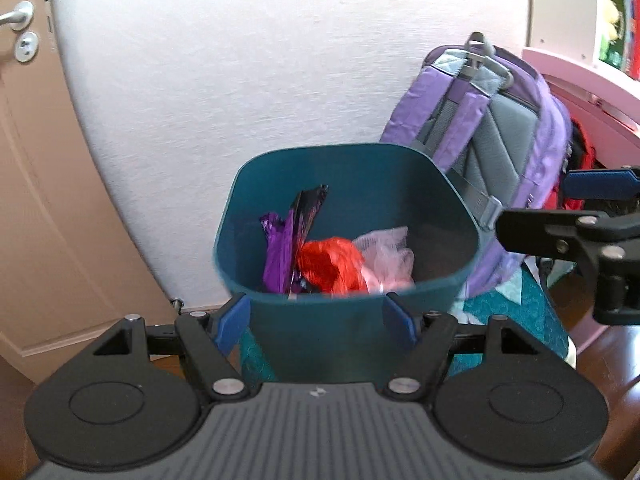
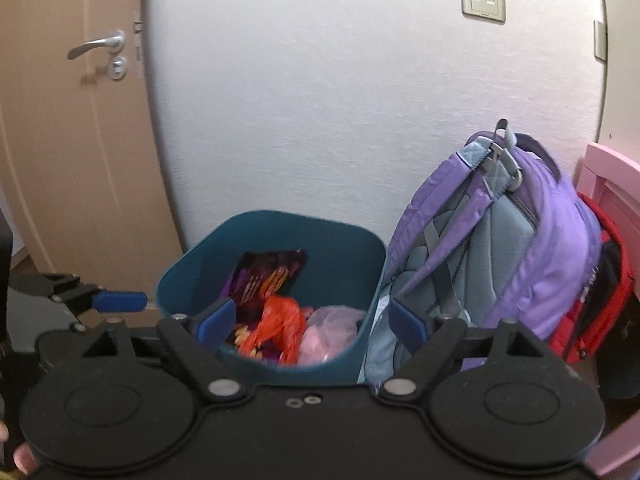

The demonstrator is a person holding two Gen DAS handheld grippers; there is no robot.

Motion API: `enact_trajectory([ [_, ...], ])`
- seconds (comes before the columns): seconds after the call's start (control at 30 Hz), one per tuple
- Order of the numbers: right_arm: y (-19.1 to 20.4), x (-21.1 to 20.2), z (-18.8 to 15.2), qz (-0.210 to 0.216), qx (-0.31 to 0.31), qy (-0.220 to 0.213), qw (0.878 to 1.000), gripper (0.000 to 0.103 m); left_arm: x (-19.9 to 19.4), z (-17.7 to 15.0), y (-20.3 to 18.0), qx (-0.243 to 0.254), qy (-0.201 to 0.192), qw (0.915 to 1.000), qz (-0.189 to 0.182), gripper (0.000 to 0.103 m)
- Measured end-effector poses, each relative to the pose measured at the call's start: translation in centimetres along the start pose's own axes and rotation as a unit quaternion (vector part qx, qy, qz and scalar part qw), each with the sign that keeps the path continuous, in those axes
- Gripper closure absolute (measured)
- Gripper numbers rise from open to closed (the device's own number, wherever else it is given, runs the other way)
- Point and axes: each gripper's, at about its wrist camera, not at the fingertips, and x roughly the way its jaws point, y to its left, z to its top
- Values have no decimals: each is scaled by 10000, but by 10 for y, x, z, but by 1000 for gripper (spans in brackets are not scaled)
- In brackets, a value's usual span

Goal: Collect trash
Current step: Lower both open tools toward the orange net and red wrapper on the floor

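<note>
A teal trash bin (image 1: 360, 168) stands against the white wall and holds a purple-black snack wrapper (image 1: 292, 232), a crumpled red plastic bag (image 1: 332, 264) and a pale pink net (image 1: 386, 256). The bin (image 2: 340, 240) with the same trash also shows in the right wrist view. My left gripper (image 1: 316, 322) is open and empty, its blue fingertips on either side of the bin's near wall. My right gripper (image 2: 312, 320) is open and empty, just before the bin's near right rim. The right gripper also shows at the right edge of the left wrist view (image 1: 580, 208).
A purple and grey backpack (image 2: 520, 248) leans on the wall right of the bin, with a red bag (image 2: 600, 280) behind it. A tan door (image 2: 60, 160) is at the left. Pink furniture (image 1: 580, 80) stands at the right. A teal patterned cloth (image 1: 520, 312) lies under the bin.
</note>
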Motion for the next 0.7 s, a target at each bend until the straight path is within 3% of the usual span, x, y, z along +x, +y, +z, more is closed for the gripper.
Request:
enact_trajectory([
  [0.37,20,-66,-69,189,-42,143,9997,13,-64,-79,-5,165,-58,9995,-275,25],
  [0.7,30,-54,-160,349,115,811,9960,1,-49,-174,-20,500,568,9956,-553,24],
])
